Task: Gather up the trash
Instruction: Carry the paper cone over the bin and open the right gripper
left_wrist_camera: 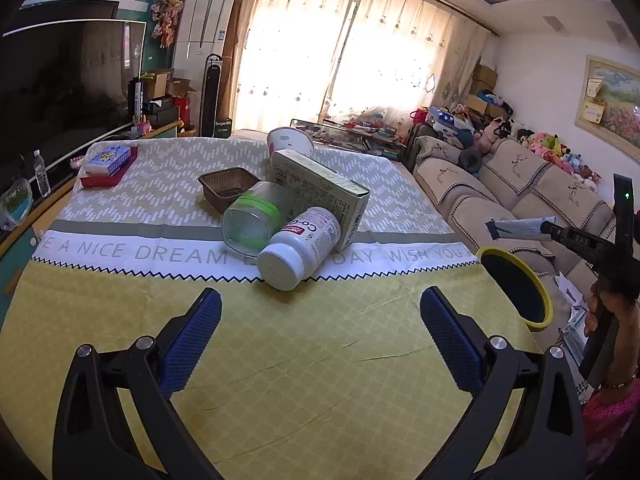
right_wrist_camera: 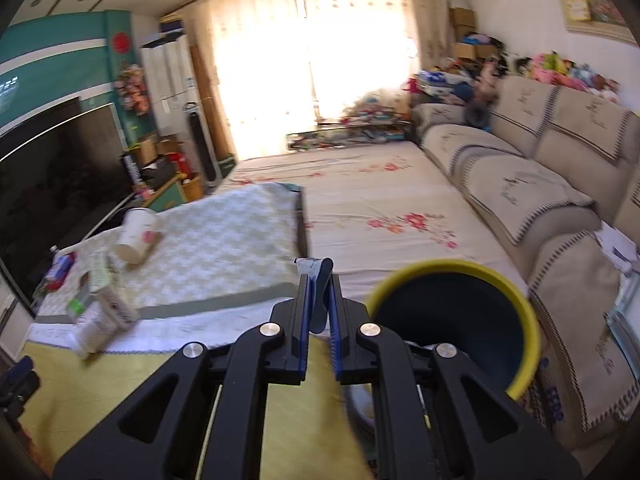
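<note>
On the table [left_wrist_camera: 280, 340], a bottle [left_wrist_camera: 298, 248] lay nearest, a jar [left_wrist_camera: 250, 220] touching its left, a box [left_wrist_camera: 320, 188] leaning behind both. A tray [left_wrist_camera: 228, 188] sat left of the box, a cup [left_wrist_camera: 290, 142] behind. A bin [left_wrist_camera: 516, 288] stood off the table's right edge.

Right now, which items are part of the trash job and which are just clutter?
Job: squeezed tube in the right gripper; yellow-rimmed bin; white pill bottle; clear jar; carton; brown tray; paper cup; open left gripper.

Clutter: tissue pack; water bottle; TV; sofa.
</note>
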`<state>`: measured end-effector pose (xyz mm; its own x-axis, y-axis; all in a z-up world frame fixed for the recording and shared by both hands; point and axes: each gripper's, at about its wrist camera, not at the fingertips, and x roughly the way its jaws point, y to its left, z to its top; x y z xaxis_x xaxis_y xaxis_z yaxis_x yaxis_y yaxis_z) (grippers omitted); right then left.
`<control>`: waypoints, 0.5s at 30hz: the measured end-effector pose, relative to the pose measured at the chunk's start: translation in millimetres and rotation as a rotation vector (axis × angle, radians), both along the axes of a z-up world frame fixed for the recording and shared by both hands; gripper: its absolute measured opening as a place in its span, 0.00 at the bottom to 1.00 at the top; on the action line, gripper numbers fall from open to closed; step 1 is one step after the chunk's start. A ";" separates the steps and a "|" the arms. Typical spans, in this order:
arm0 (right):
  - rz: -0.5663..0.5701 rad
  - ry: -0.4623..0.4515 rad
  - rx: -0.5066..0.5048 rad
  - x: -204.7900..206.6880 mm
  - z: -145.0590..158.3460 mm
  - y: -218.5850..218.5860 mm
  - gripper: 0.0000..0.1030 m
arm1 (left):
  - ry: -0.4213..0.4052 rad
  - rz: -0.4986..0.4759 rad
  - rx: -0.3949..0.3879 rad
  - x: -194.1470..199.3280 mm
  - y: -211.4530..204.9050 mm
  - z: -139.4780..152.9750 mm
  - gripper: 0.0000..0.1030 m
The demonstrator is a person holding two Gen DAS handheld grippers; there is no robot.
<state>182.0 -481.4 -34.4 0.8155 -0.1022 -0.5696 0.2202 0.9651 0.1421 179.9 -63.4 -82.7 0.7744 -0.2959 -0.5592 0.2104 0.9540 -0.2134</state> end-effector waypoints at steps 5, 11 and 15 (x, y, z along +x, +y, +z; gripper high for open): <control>-0.109 0.045 0.000 -13.9 -22.5 -46.8 0.10 | 0.006 -0.025 0.019 -1.6 -15.9 -0.5 0.95; -0.166 0.088 0.013 -14.2 -46.6 -74.5 0.11 | 0.017 -0.061 0.042 -1.3 -36.5 -1.9 0.95; -0.182 0.102 0.022 -12.6 -57.2 -83.2 0.14 | 0.015 -0.070 0.057 -2.4 -43.1 -0.6 0.95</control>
<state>169.4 -564.6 -91.6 0.7224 -0.2295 -0.6523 0.4054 0.9048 0.1305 177.5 -106.6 -83.2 0.7445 -0.3164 -0.5879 0.2741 0.9478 -0.1629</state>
